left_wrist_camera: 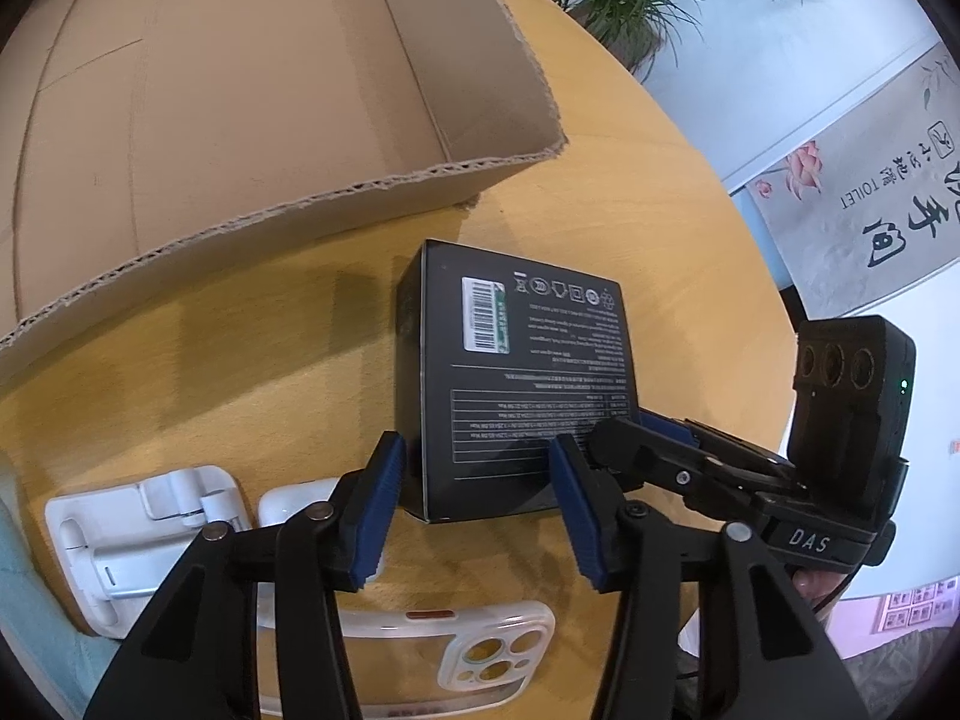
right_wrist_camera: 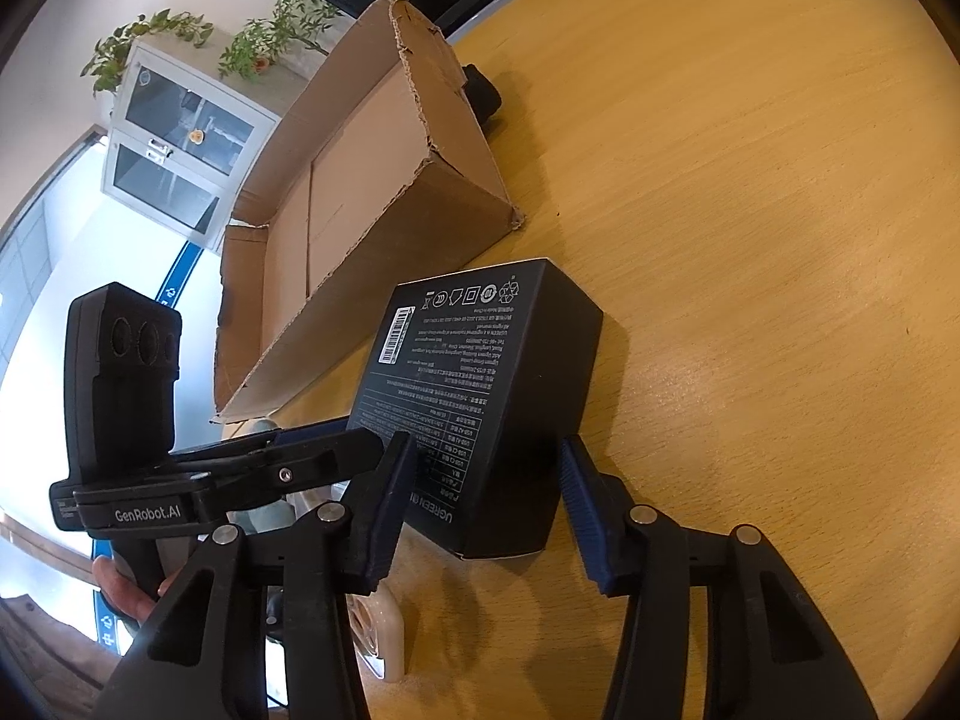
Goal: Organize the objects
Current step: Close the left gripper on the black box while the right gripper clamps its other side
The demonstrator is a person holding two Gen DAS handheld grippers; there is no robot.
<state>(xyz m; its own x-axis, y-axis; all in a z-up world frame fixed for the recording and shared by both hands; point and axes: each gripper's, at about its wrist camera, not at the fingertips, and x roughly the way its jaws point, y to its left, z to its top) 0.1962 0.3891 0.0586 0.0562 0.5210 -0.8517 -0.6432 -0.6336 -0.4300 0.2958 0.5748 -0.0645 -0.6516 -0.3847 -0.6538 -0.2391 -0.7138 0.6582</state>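
A black product box (left_wrist_camera: pixel 516 330) (right_wrist_camera: pixel 480 348) with white print and a barcode label lies on the round wooden table (left_wrist_camera: pixel 630 180), just in front of an open cardboard box (left_wrist_camera: pixel 240 120) (right_wrist_camera: pixel 360 180). My left gripper (left_wrist_camera: pixel 475 441) straddles the black box's near end, its blue pads against both sides. My right gripper (right_wrist_camera: pixel 487 441) straddles the neighbouring corner, with one pad on the side printed UGREEN and the other at the right edge. Each gripper shows in the other's view, the right gripper (left_wrist_camera: pixel 624 426) at the box's right edge and the left gripper (right_wrist_camera: pixel 354 435) at its left.
A white folding stand (left_wrist_camera: pixel 138 528), a white earbud case (left_wrist_camera: pixel 294 498) and a clear phone case (left_wrist_camera: pixel 480 648) lie near the table's front edge. A dark object (right_wrist_camera: pixel 483 93) sits behind the cardboard box. Bare tabletop (right_wrist_camera: pixel 750 240) stretches to the right. Potted plants and a cabinet stand beyond.
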